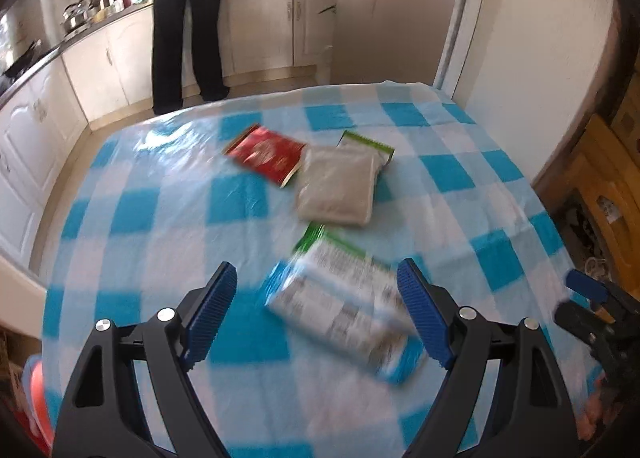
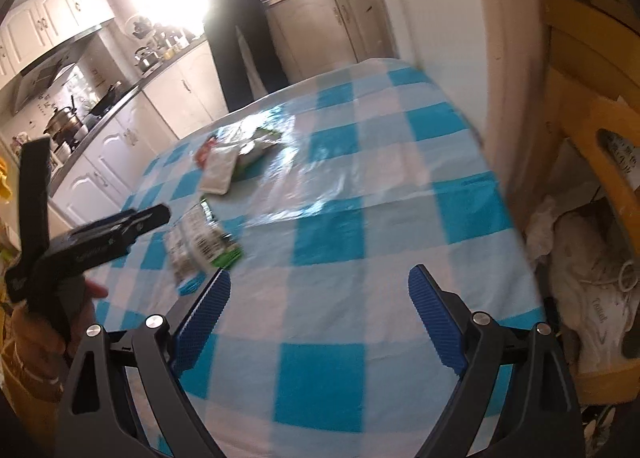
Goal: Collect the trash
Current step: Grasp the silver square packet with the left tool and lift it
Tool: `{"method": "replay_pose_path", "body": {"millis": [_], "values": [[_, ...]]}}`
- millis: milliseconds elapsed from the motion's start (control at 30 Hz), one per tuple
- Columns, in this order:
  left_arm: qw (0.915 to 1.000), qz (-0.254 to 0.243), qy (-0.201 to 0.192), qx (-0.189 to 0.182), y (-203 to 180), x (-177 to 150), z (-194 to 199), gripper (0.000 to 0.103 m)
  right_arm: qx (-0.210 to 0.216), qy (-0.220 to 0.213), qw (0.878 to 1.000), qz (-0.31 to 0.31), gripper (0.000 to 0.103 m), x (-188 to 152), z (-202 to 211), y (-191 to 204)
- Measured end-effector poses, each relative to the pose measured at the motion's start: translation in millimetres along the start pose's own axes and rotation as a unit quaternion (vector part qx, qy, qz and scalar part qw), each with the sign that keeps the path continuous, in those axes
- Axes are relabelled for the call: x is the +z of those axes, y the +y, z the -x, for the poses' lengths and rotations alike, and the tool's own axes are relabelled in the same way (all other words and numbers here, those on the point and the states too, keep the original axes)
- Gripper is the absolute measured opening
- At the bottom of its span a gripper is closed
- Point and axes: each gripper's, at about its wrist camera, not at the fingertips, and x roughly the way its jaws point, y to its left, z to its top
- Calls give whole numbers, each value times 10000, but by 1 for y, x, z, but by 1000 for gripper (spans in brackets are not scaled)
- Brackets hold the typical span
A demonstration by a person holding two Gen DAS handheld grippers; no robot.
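Looking along the left gripper [image 1: 316, 318], the left wrist view shows its blue-padded jaws spread wide with nothing clamped. A white printed wrapper [image 1: 340, 318] with green and blue edges lies flat on the checked tablecloth [image 1: 168, 217] in the gap ahead of them, touched by neither pad. Beyond that wrapper, toward the far edge of the cloth, lies a beige packet [image 1: 336, 189]; a red wrapper [image 1: 266, 155] sits just beside it on its left, and a green-edged wrapper [image 1: 366, 143] pokes out from behind it. Only this view gives the colours and outlines of all four pieces clearly. At the right border the right gripper's tips appear, blurred. A person in dark clothes [image 1: 188, 25] stands at the kitchen counter past the table.

From the right wrist view, the right gripper [image 2: 320, 318] is likewise wide open and empty, and between its jaws is only bare tablecloth [image 2: 360, 217]. The white printed wrapper [image 2: 200, 246] lies left of its left pad, apart from it. The beige packet [image 2: 218, 171] and its neighbours lie farther off, washed by glare. This view alone shows the left gripper [image 2: 100, 238] from the side with the hand [image 2: 86, 298] gripping it, and a wooden chair [image 2: 592, 97] to the right of the cloth.
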Motion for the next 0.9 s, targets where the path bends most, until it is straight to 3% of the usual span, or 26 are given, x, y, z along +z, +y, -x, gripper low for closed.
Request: {"method": "replay_pose_path", "body": {"millis": [267, 600, 833, 900], "values": [[9993, -267, 177, 173, -19, 34, -47, 83, -125, -26, 9999, 0, 90, 18, -8, -18], [9989, -238, 348, 213, -15, 41, -79, 82, -66, 55, 9998, 201, 90, 39, -27, -14], [9993, -140, 335, 123, -10, 44, -85, 63, -40, 81, 9992, 394, 90, 53, -42, -2], [9994, -99, 318, 93, -10, 44, -85, 63, 21, 123, 9992, 370, 90, 57, -48, 0]]}}
